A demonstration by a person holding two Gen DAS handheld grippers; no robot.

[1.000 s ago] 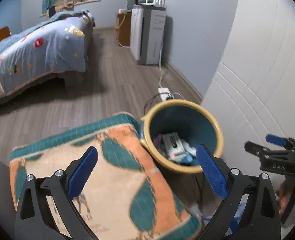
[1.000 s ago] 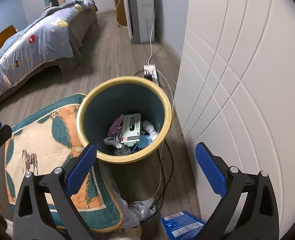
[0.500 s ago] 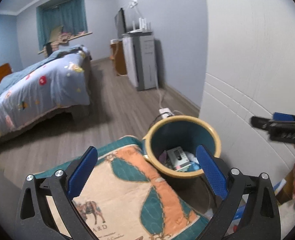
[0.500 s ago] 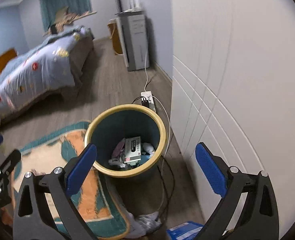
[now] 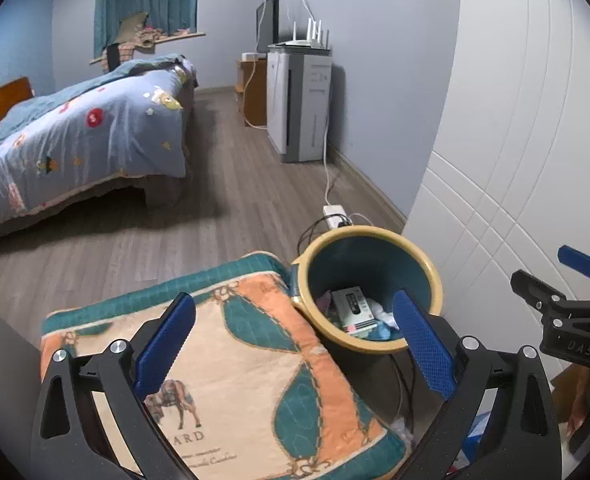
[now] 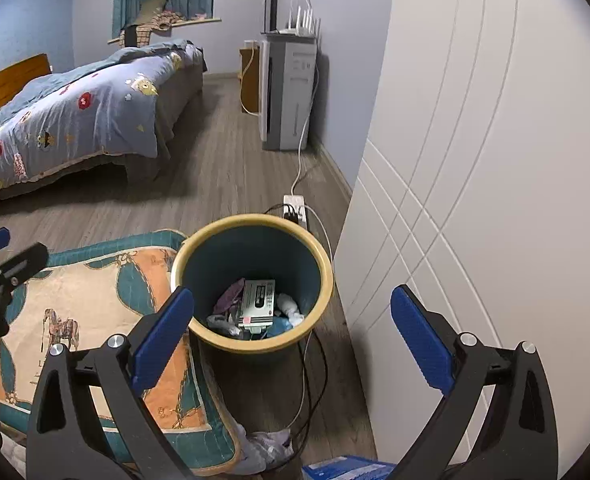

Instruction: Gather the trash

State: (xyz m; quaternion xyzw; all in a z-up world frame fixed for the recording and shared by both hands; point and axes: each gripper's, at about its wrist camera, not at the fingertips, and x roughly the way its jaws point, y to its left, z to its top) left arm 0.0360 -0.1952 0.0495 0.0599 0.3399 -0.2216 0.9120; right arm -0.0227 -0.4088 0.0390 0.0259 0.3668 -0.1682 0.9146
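Note:
A teal bin with a yellow rim (image 5: 435, 280) (image 6: 327, 276) stands on the floor by the white wardrobe. In it lie a white box (image 6: 257, 300) (image 5: 353, 308), a purple scrap and crumpled wrappers. My left gripper (image 5: 295, 344) is open and empty, above the patterned cushion (image 5: 235, 360) and left of the bin. My right gripper (image 6: 291, 340) is open and empty, above and in front of the bin. Each gripper shows at the edge of the other's view.
A white wardrobe (image 6: 475, 160) fills the right. A power strip (image 6: 294, 204) and cables lie behind the bin. A blue packet (image 6: 347, 468) and a crumpled bag (image 6: 267, 452) lie on the floor near me. A bed (image 5: 75, 140) stands at the left.
Both grippers have risen and pulled back from the bin, so it looks smaller and more of the room shows. Both stay open and empty.

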